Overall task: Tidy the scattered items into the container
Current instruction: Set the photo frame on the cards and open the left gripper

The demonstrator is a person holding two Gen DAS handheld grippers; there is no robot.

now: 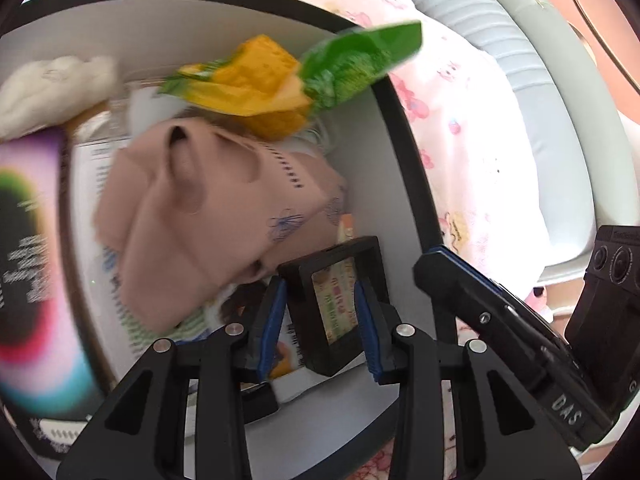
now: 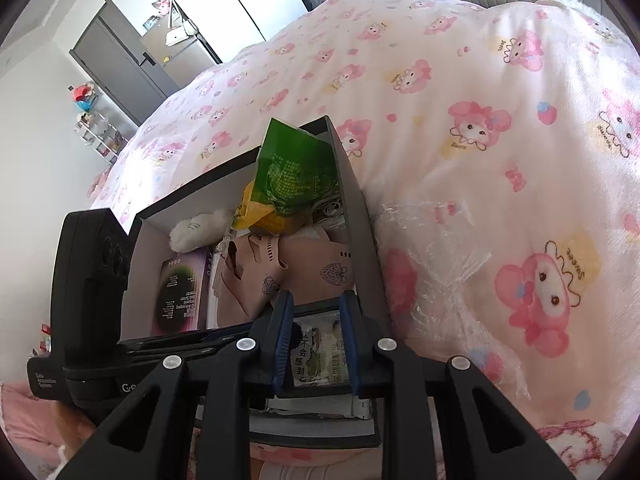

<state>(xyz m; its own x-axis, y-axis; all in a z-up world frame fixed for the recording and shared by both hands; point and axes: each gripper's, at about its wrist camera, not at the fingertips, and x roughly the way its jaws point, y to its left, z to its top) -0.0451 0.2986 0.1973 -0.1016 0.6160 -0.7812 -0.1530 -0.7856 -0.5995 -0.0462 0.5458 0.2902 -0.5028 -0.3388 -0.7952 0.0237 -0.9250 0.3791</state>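
The container is a box with a black rim (image 1: 404, 152) and white inner walls (image 2: 356, 200), and it stands on the bed. In it lie a green snack bag (image 1: 352, 64) (image 2: 296, 168), a beige-pink cloth (image 1: 208, 208) (image 2: 304, 256), a purple box (image 1: 28, 240) (image 2: 180, 300) and a white plush (image 1: 52, 84) (image 2: 192, 232). A small black frame (image 1: 332, 308) (image 2: 316, 344) rests at the near end. My left gripper (image 1: 320, 284) hovers over the frame, jaws part open; the frame shows wider than the gap. My right gripper (image 2: 316, 300) (image 1: 428, 268) sits by the rim, narrowly open and empty.
The bed wears a pink cartoon quilt (image 2: 480, 120). Crinkled clear plastic wrap (image 2: 432, 260) lies on the quilt just right of the box. A grey padded headboard (image 1: 500, 40) rises behind. A grey wardrobe (image 2: 120, 60) stands across the room.
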